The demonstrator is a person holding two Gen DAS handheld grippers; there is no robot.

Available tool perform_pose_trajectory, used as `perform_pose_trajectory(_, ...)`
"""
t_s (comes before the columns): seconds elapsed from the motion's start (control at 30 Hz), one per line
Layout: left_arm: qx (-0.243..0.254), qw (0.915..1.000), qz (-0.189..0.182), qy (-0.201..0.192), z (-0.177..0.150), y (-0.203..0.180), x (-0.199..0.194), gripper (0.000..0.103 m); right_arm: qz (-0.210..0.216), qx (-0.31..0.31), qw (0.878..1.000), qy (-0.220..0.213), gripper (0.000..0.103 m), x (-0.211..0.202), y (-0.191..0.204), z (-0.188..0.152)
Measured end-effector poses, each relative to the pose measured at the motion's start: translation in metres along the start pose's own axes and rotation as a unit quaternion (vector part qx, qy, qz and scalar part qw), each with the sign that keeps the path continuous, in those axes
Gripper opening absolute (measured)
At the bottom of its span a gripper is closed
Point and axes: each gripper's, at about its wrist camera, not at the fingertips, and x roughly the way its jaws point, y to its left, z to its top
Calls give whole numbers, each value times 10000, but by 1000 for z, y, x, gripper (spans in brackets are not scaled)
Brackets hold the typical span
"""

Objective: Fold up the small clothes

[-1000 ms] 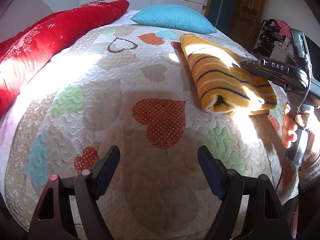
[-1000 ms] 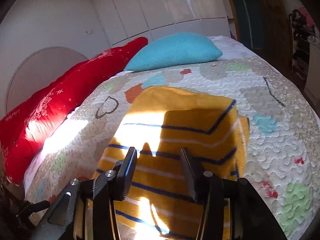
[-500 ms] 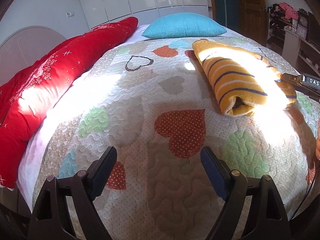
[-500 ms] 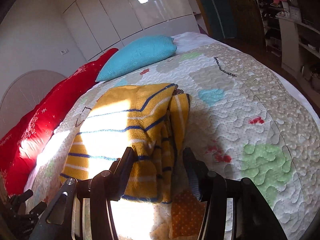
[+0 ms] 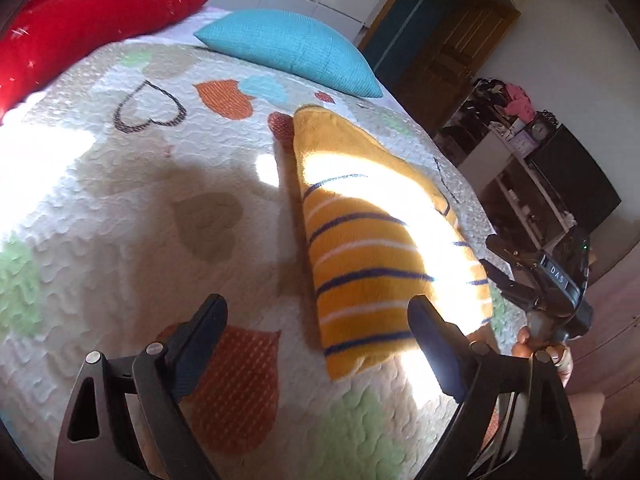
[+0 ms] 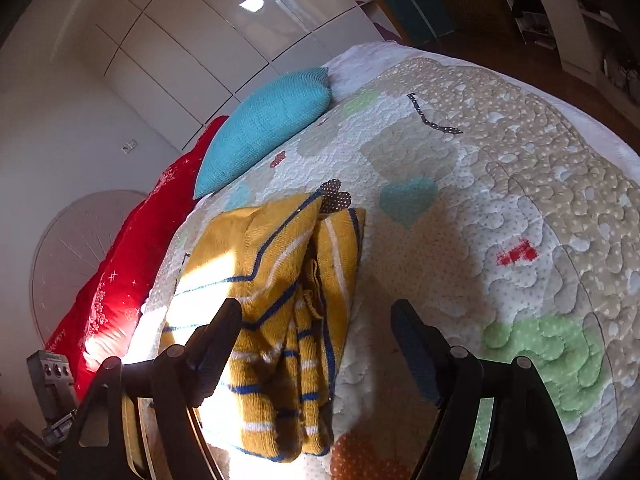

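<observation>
- Left wrist view: the left gripper [image 5: 316,336] has its jaws spread wide and holds nothing; both fingers hover above the quilt [image 5: 132,208] of the bed.
- Left wrist view: the folded yellow striped sweater [image 5: 372,248] lies on the quilt ahead of the jaws, toward the right finger. Its near end falls between the two fingers in the frame, closer to the right one. Contact cannot be determined.
- Left wrist view: the right gripper [image 5: 500,268] appears beyond the right finger, just beside the sweater's right edge, held by a hand [image 5: 548,354]. Its jaw state cannot be determined here.
- Left wrist view: a turquoise pillow [image 5: 288,46] and a red cushion [image 5: 88,20] lie far ahead of the jaws at the head of the bed.
- Right wrist view: the right gripper [image 6: 316,350] has its jaws spread wide and holds nothing.
- Right wrist view: the sweater [image 6: 272,304] lies on the quilt [image 6: 500,208], ahead of the left finger and partly between the jaws. Its layered open edges face the gap.
- Right wrist view: the turquoise pillow [image 6: 268,124] and red cushion [image 6: 132,264] lie ahead and left of the jaws.
</observation>
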Motion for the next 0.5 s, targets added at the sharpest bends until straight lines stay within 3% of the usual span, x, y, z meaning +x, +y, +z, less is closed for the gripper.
perform_pose_trajectory(0.07,-184,9974,-538,443,14,5,34,91,203,138,9994,239,83,20,-4,7)
perform_pose_trajectory(0.13,-423,9923,-807,842,21,10,67,91,205,226,9982,507,83,44,-6,10)
perform_pose_trajectory(0.23,-429,9911,-968,811,25,0,87,101,75,91,9989,457,82,65,-3,9)
perform_pose_trajectory(0.27,-350,9909,-984,855,27,-7,90,101,125,99,9988,461,59,68,1,10)
perform_pose_trajectory(0.3,-282,9891,-1114,918,27,-14,91,86,406,262,9971,595,50,74,2,10)
perform_pose_trajectory(0.4,109,9934,-752,863,27,-34,80,68,672,375,9949,649,42,77,17,11)
perform_pose_trajectory(0.5,225,9944,-745,718,28,-44,51,62,1004,103,9937,486,41,58,38,11)
